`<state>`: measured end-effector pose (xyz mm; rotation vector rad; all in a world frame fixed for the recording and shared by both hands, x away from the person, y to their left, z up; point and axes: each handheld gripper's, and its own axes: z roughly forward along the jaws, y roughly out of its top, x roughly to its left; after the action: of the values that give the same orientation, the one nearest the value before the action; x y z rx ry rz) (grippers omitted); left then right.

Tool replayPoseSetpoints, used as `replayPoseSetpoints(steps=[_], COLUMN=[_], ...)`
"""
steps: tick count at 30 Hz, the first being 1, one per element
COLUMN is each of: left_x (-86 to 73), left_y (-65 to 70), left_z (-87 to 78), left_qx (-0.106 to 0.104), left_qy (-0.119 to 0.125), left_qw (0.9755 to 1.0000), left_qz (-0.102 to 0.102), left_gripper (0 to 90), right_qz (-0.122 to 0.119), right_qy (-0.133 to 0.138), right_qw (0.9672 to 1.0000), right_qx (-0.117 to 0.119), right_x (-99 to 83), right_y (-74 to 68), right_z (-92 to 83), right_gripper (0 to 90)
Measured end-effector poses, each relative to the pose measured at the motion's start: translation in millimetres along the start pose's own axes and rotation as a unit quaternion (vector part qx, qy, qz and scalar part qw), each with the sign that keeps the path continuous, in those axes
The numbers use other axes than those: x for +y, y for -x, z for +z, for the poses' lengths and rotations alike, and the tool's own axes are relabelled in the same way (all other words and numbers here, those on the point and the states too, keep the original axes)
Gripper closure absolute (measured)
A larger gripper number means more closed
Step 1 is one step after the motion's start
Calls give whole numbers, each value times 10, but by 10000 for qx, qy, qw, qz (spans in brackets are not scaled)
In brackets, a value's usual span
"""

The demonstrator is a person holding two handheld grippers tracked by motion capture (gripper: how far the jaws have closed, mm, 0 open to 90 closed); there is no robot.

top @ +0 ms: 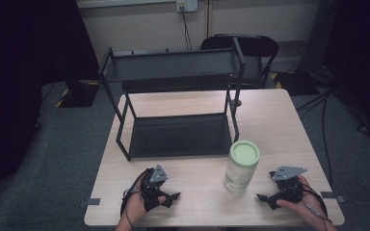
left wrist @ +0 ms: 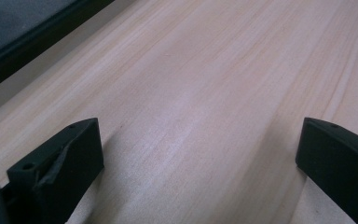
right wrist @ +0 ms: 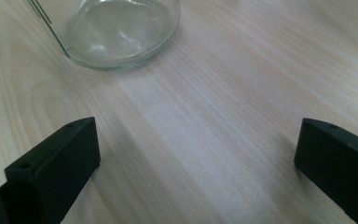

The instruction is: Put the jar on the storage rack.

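A clear glass jar (top: 241,167) with a pale green lid stands upright on the wooden table (top: 197,190), between my two grippers. My left gripper (top: 163,191) rests low on the table at the front left, its jaws wide apart over bare wood (left wrist: 196,135). To the jar's right, near the front right corner, my right gripper (top: 274,192) also stands open and holds nothing. In the right gripper view the jar's glass base (right wrist: 119,32) sits ahead and to the upper left, clear of the jaws, with the gripper (right wrist: 196,140) over bare wood.
A black two-tier metal shelf rack (top: 173,106) stands on the far half of the table; its lower tray edge (left wrist: 23,42) shows in the left gripper view. A black chair (top: 250,48) is behind the table. Cables (top: 318,110) trail on the grey floor at right.
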<state>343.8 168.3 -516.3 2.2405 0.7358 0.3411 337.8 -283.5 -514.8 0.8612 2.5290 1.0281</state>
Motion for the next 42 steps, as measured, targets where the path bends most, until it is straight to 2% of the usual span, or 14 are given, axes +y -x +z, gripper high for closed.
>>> replayPoseSetpoints(steps=[6,10,23,42], left_x=[-1,-2,-5,-6], left_y=[-3,-5,-13,-14], left_z=[-1,-2,-5,-5], left_qx=[-10,-23,-57,-63], left_qy=[2,5,6,7], left_qw=[10000,10000,10000,10000], left_qz=[9,18,45,50], left_gripper=[0,0,1,1], right_qz=[-75,4,-42,-219], right_qy=[-39,68,271,520], right_qw=[10000,9999,9988,9962], right_qx=[-45,76,402,665], right_x=[56,105,315,614], right_y=[-14,-2,-8,-51], right_z=[-9,-48,-165,-319], right_gripper=[20,21,20,19])
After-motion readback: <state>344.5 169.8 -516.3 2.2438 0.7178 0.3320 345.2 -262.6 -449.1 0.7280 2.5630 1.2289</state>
